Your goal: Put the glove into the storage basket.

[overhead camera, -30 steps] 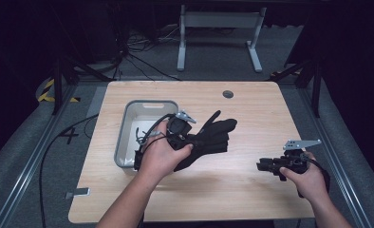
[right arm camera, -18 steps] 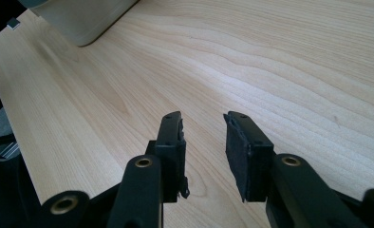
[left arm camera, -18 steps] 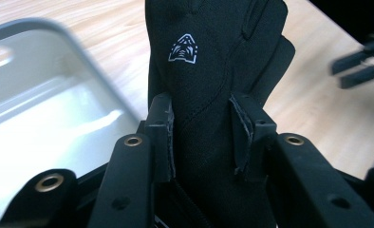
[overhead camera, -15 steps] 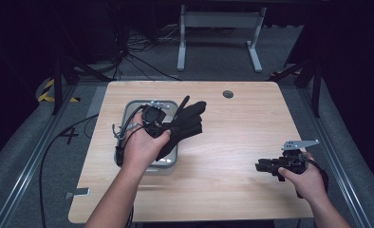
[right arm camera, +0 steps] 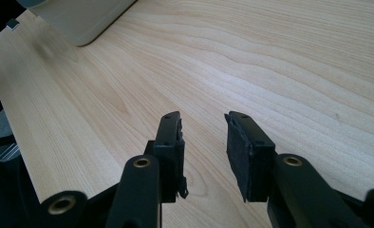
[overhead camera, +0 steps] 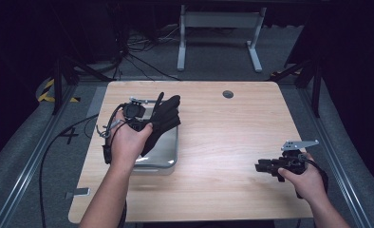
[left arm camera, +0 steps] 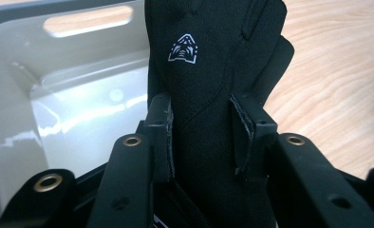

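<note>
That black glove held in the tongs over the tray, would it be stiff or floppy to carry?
Probably floppy: the black glove is soft fabric, and the left tongs pinch it in a fold. Likely light, since one grip carries it above the grey tray. Its cloth surface seems unlikely to slip or break.

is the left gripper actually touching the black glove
Touching. In the left gripper view both pads of the left gripper press against the black glove, which stands clamped between them above the grey bin.
</note>
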{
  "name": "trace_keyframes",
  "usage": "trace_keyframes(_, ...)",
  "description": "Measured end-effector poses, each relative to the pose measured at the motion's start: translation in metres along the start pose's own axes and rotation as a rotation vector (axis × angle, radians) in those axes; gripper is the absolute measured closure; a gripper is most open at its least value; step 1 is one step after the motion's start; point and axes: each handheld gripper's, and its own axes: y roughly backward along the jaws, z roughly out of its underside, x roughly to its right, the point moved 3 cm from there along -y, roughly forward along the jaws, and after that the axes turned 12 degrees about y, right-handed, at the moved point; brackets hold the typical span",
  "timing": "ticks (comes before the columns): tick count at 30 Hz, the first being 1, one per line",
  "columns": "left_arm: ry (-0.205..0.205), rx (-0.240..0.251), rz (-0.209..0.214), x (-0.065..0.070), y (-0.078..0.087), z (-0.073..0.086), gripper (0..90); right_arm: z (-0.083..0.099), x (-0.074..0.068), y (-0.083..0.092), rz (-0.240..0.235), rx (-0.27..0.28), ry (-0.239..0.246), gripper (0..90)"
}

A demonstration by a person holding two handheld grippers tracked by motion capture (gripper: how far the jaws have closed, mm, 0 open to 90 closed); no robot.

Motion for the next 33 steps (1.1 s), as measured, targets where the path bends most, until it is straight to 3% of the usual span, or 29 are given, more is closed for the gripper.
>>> trace_keyframes(6, 0.061, -0.013, -0.045, -0.015, -0.012, 0.002, 63.0, 0.000, -0.001, -0.001, -0.003, -0.002, -0.006, 66.1)
trace_keyframes(12, 0.110, -0.074, -0.094, -0.030, -0.030, 0.007, 62.8, 0.000, 0.000, 0.000, -0.003, -0.001, -0.004, 66.0)
trace_keyframes(22, 0.137, -0.140, -0.138, -0.037, -0.054, 0.014, 62.4, 0.000, -0.001, -0.002, -0.008, 0.000, 0.000, 65.4)
trace_keyframes(26, 0.126, -0.174, -0.151, -0.037, -0.061, 0.018, 60.6, 0.000, -0.001, -0.001, -0.007, 0.005, -0.003, 65.4)
trace_keyframes(28, 0.109, -0.158, -0.151, -0.037, -0.061, 0.018, 57.8, 0.000, -0.001, 0.000, -0.005, 0.005, -0.001, 65.0)
trace_keyframes(31, 0.081, -0.104, -0.145, -0.036, -0.056, 0.016, 41.1, -0.001, -0.001, -0.001, -0.004, 0.011, -0.005, 63.7)
trace_keyframes(33, 0.066, -0.070, -0.133, -0.034, -0.049, 0.015, 41.2, -0.002, -0.001, -0.001, -0.006, 0.014, 0.000, 63.4)
